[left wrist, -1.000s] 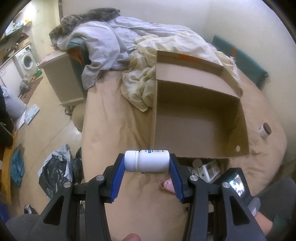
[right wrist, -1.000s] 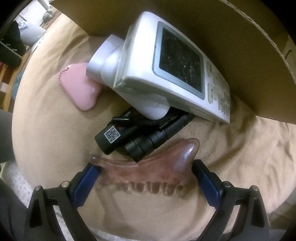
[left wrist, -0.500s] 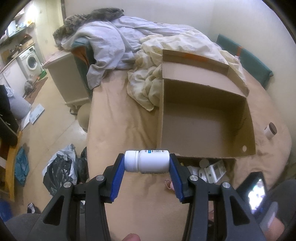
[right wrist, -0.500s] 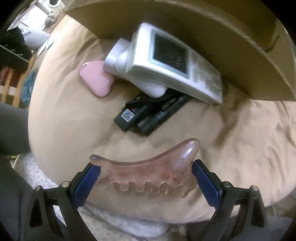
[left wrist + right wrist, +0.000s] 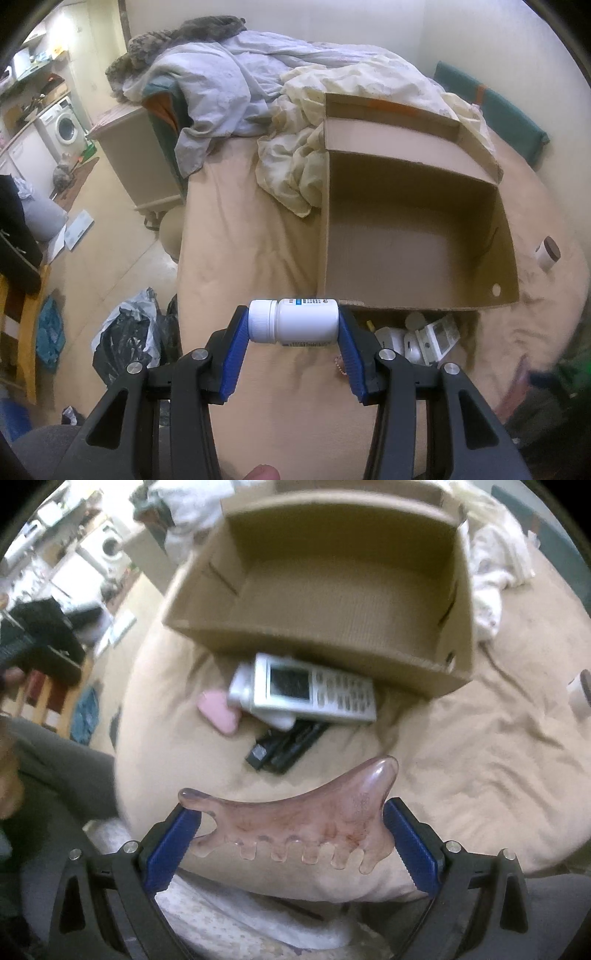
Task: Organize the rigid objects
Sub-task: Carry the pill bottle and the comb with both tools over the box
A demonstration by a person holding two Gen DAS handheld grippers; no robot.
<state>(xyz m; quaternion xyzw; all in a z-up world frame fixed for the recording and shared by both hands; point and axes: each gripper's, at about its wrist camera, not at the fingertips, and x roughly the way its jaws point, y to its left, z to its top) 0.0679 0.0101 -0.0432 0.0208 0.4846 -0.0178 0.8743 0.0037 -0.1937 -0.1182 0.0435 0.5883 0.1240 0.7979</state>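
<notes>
My left gripper [image 5: 293,325] is shut on a white pill bottle [image 5: 295,320], held sideways with its cap to the left, above the tan bedspread in front of an open cardboard box [image 5: 417,236]. My right gripper [image 5: 291,834] is shut on a translucent pink comb-shaped scraper [image 5: 295,819], lifted above the bed. Below it lie a white handset [image 5: 314,690] on its base, a black flashlight [image 5: 288,744] and a pink heart-shaped pad [image 5: 218,710], all just outside the box's [image 5: 332,572] near wall. The box looks empty inside.
Crumpled sheets and clothes [image 5: 280,96] pile up behind the box. A small brown-capped jar [image 5: 547,254] lies right of the box. Left of the bed are a nightstand [image 5: 140,158], black bags [image 5: 129,339] on the floor and a washing machine [image 5: 64,127].
My right gripper has risen with the scraper, so the handset, flashlight and pad shrank and the box's inside came into view. The left gripper with the bottle has stayed put.
</notes>
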